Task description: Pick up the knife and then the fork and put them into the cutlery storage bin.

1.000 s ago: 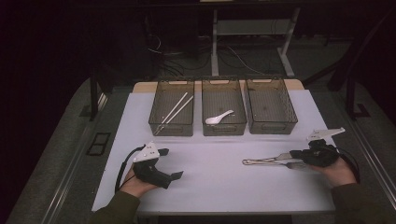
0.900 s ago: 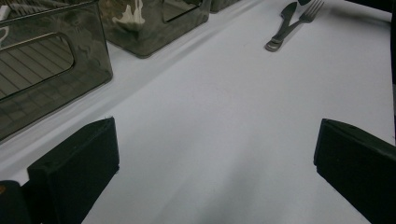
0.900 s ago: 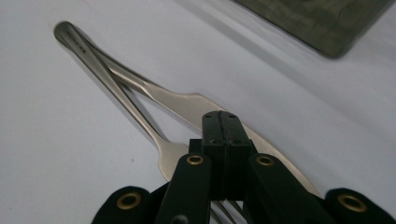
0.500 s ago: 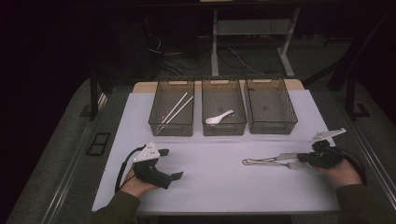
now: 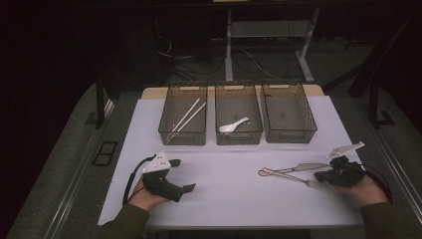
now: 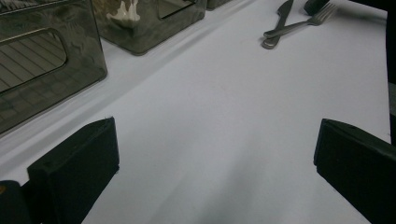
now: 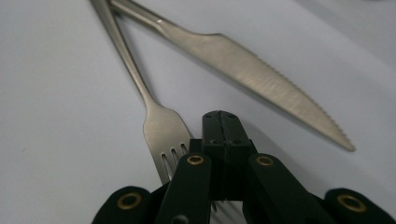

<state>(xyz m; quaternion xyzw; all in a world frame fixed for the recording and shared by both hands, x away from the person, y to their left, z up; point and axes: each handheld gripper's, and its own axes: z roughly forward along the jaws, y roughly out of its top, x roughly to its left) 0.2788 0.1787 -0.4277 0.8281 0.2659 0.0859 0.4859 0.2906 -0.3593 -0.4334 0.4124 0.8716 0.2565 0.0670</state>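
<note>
Cutlery sorting part done: fork and knife not yet binned.

Of the three bins, the left bin [image 5: 183,122] has chopsticks [image 5: 185,118], the middle bin [image 5: 239,121] a white spoon [image 5: 233,126], and the right bin [image 5: 288,119] is bare. Nearer the person than that bin, the knife [image 5: 293,168] and fork [image 5: 291,178] lie crossed on open white mat [image 5: 224,194], close to its right edge. The right gripper [image 5: 324,178], jaws pressed together, sits over the fork's tines; the left gripper [image 5: 181,175] rests spread wide, well away.
</note>
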